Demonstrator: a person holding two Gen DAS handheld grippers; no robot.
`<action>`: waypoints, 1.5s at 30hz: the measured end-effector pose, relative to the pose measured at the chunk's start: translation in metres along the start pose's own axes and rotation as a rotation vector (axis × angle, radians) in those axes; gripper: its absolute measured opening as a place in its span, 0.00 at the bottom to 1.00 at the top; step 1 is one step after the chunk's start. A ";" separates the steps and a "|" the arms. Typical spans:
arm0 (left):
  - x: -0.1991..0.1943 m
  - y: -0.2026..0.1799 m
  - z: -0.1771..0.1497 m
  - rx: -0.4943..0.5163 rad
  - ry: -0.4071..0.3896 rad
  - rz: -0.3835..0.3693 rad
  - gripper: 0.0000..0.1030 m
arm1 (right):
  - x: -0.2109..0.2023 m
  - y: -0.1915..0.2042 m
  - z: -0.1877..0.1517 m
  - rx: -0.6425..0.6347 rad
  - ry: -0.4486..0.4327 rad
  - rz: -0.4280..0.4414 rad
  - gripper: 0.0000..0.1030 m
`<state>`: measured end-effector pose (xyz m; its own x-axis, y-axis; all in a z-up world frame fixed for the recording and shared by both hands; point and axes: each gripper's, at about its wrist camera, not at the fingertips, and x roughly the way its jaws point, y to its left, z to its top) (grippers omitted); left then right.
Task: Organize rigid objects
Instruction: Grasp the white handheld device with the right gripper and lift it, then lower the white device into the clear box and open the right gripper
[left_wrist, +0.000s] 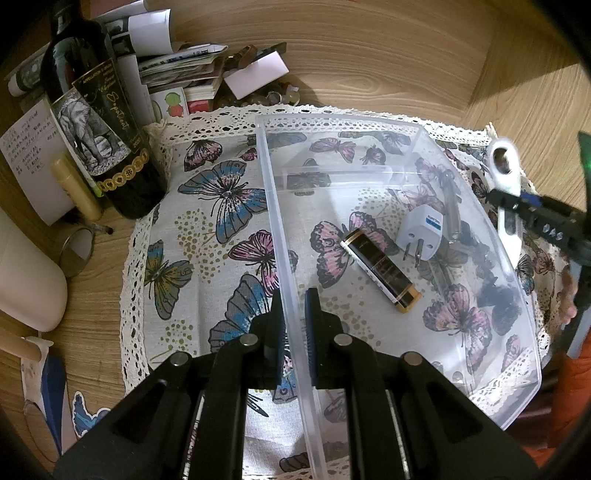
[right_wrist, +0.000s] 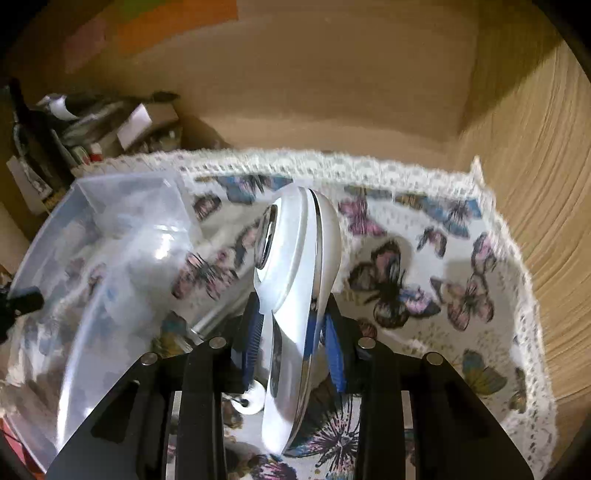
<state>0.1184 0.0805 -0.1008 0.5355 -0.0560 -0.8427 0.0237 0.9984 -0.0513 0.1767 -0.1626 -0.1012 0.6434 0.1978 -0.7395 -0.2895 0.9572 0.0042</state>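
Note:
A clear plastic bin (left_wrist: 369, 122) stands on a butterfly-print cloth (left_wrist: 207, 236). Inside lie a black and gold lipstick tube (left_wrist: 380, 271), a white plug adapter (left_wrist: 421, 234) and a clear tube (left_wrist: 452, 210). My left gripper (left_wrist: 294, 325) is shut on the bin's left wall. My right gripper (right_wrist: 291, 332) is shut on a white and chrome handheld device (right_wrist: 295, 288), held above the cloth just right of the bin (right_wrist: 92, 229). In the left wrist view the device (left_wrist: 504, 166) and right gripper (left_wrist: 532, 214) show over the bin's right rim.
A dark wine bottle (left_wrist: 96, 122), papers and small boxes (left_wrist: 177, 66) crowd the far left. A cream tube (left_wrist: 75, 188), a metal ring (left_wrist: 75, 254) and a white container (left_wrist: 26, 273) stand left of the cloth. Wooden walls (right_wrist: 517, 147) close the back and right.

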 end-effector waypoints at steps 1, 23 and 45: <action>0.000 0.000 0.000 0.001 0.000 0.000 0.10 | -0.004 0.002 0.003 -0.010 -0.016 -0.002 0.28; 0.000 0.001 0.001 0.002 -0.002 -0.003 0.10 | -0.072 0.091 0.030 -0.212 -0.239 0.213 0.27; 0.001 0.001 0.001 0.004 -0.008 -0.009 0.10 | 0.017 0.136 0.002 -0.361 0.080 0.229 0.28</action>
<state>0.1195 0.0814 -0.1015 0.5421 -0.0647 -0.8378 0.0317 0.9979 -0.0566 0.1492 -0.0290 -0.1120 0.4805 0.3659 -0.7970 -0.6566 0.7525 -0.0504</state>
